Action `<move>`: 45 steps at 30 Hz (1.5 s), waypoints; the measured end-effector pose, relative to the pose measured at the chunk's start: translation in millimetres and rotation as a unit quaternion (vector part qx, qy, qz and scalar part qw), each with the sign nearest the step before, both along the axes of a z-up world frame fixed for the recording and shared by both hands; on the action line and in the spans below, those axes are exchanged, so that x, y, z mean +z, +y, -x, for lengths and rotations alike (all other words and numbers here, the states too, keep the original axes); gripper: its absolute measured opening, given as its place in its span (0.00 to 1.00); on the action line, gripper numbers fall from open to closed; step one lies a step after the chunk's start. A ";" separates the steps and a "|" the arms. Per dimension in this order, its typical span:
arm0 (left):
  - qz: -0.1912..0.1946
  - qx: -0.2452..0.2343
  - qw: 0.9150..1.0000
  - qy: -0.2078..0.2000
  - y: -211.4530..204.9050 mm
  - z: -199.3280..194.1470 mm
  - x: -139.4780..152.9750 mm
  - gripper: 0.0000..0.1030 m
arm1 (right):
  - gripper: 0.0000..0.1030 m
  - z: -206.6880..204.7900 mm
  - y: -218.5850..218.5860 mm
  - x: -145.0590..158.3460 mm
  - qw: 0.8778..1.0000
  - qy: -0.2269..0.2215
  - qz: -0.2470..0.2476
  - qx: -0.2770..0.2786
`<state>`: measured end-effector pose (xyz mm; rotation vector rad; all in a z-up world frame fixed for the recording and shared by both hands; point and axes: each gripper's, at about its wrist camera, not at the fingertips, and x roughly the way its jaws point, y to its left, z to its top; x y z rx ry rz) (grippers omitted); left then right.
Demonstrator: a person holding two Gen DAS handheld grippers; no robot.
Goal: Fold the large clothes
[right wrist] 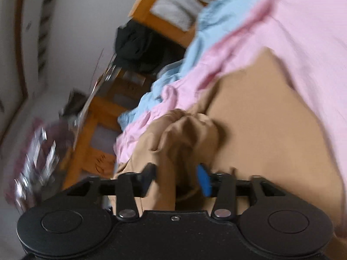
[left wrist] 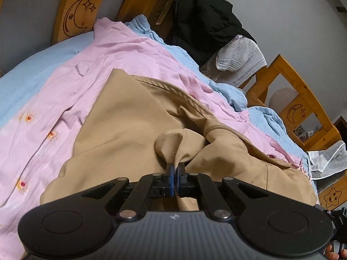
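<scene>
A large tan garment [left wrist: 134, 117] lies spread on a pink quilt [left wrist: 112, 52] on the bed. My left gripper [left wrist: 176, 166] is shut on a bunched fold of the tan garment and holds it just above the rest of the cloth. In the right wrist view, which is blurred, the tan garment [right wrist: 260, 112] fills the middle and right. My right gripper [right wrist: 176, 172] stands open, its fingers on either side of a raised bunch of the tan cloth, with cloth lying between them.
A wooden bed frame [left wrist: 78, 15] with moon and star carvings edges the bed. A blue blanket [left wrist: 234, 91] lies along the pink quilt's far side. Black clothes [left wrist: 206, 21] and a grey cloth [left wrist: 240, 58] hang over the rail. A blurred wooden rail [right wrist: 93, 130] shows left.
</scene>
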<state>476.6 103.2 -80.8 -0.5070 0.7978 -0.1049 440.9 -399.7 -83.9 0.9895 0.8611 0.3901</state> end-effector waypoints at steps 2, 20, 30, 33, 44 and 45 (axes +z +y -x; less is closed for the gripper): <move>-0.001 0.000 1.000 0.001 -0.4 -0.8 -0.7 0.01 | 0.60 -0.2 -11.8 -7.4 0.999 0.022 -0.039 -0.024; -0.033 -0.006 0.999 -0.020 2.9 -10.4 5.2 0.17 | 0.57 -63.2 59.2 2.8 0.992 -0.056 0.115 -0.008; -0.093 -0.028 0.993 -0.063 -29.8 15.0 55.6 0.57 | 0.70 -14.1 97.5 61.4 0.915 -0.174 0.363 0.007; -0.130 -0.040 0.990 -0.039 -58.6 1.1 46.5 0.60 | 0.71 -13.8 128.9 61.7 0.889 -0.209 0.405 0.030; -0.190 -0.041 0.981 0.018 -78.0 -22.0 -14.3 0.61 | 0.76 -30.2 177.7 -8.4 0.826 -0.193 0.524 0.081; -0.191 -0.039 0.981 0.019 -79.2 -20.9 -12.5 0.61 | 0.76 -29.9 176.1 -8.6 0.828 -0.196 0.520 0.077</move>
